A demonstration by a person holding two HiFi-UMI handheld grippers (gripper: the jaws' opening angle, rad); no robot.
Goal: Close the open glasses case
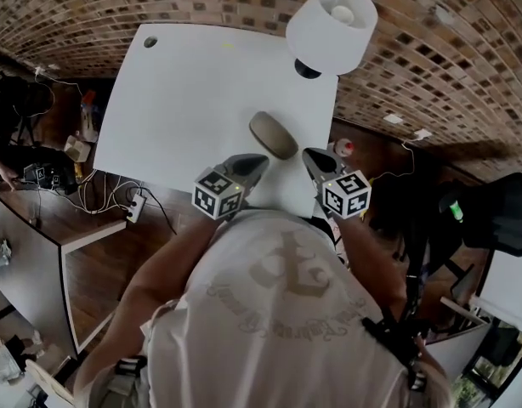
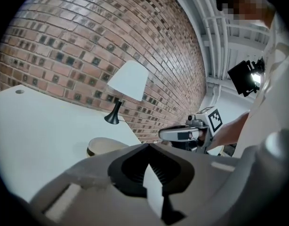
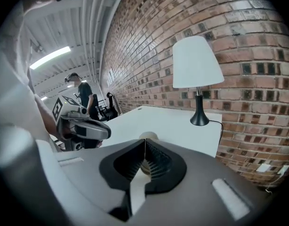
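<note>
From the head view we see the tan oval hard-shell glasses case (image 1: 273,134) lying on the white rectangular worktop (image 1: 193,100), near its front edge, with its lid down. The left tool (image 1: 254,165) and the right tool (image 1: 312,158) hang just short of the case, one to either side of it and touching nothing. A table lamp with a white shade (image 1: 331,25) stands at the worktop's far corner, against the brown brick wall (image 1: 431,66).

In the left gripper view we find the left tool's own jaws pressed together with nothing between them. The glasses case (image 2: 104,146) rests on the worktop beyond them, and the right tool (image 2: 164,134) hangs in the air to its right.

In the right gripper view the right tool's jaws also meet, empty. The rounded end of the glasses case (image 3: 148,136) peeks just above them, apart from the tips. The left tool (image 3: 105,132) hangs to the left, and the lamp (image 3: 196,62) stands to the right.
</note>
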